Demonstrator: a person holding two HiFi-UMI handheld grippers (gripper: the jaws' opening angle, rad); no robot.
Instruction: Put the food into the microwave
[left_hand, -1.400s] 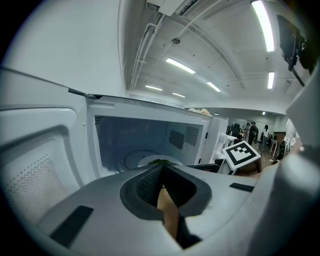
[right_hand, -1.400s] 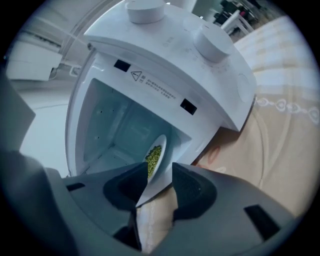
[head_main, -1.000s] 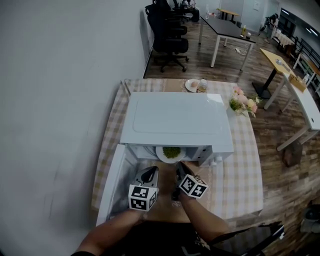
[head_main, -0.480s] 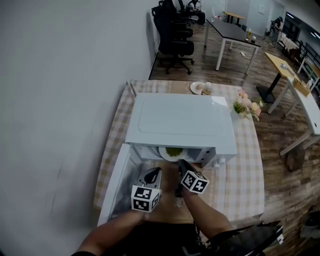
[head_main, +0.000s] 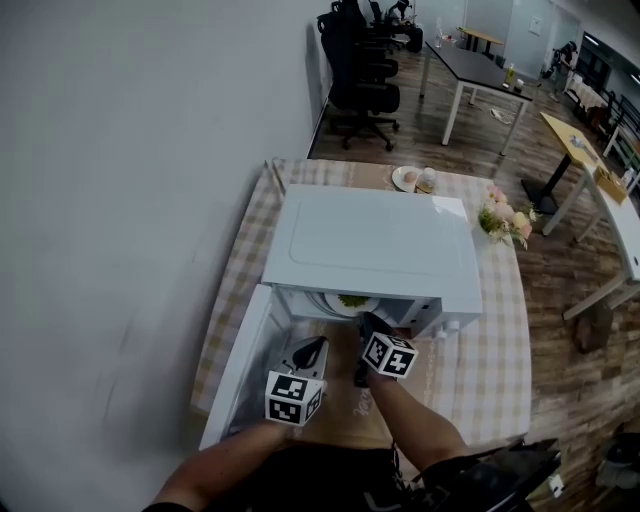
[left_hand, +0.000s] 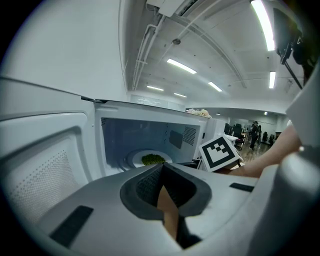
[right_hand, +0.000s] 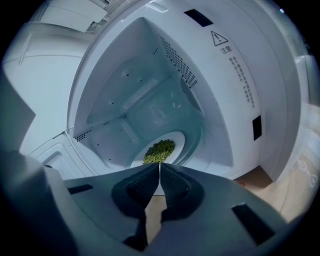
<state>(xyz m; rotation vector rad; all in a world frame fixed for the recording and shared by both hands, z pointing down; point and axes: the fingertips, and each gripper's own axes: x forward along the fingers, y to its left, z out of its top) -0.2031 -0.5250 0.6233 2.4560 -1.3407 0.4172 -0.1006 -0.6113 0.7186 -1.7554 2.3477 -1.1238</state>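
Plate of green food (right_hand: 160, 149) inside microwave (head_main: 370, 245): head view shows only its edge, right gripper view the whole heap. Left gripper (left_hand: 161, 170) and right gripper (right_hand: 159, 167) before its opening, jaws closed, empty.

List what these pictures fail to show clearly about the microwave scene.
Head view: the microwave roof hides most of the plate of green food.
Head view: items on the small plate at the table far end are too small to identify.
Right gripper view: the warning label print is too small to read.
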